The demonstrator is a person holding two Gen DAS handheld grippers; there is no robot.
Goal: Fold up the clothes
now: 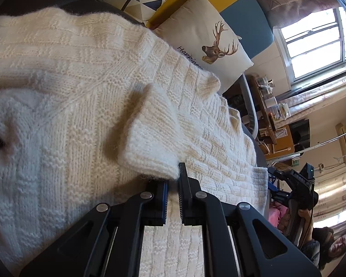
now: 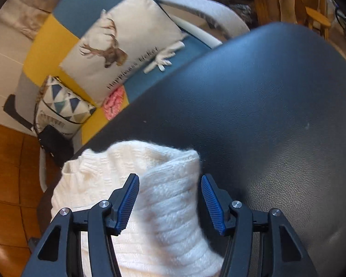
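Left gripper [image 1: 173, 184] nearly closed, cuff [image 1: 150, 147] seemingly pinched at its tips; right gripper [image 2: 169, 198] is held wide, straddling sweater [image 2: 163, 207] fold.

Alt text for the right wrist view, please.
The right gripper, fingers open, straddles a raised fold of a cream knit sweater lying on a black leather surface. Behind it, a deer-print cushion rests on a blue and yellow sofa.
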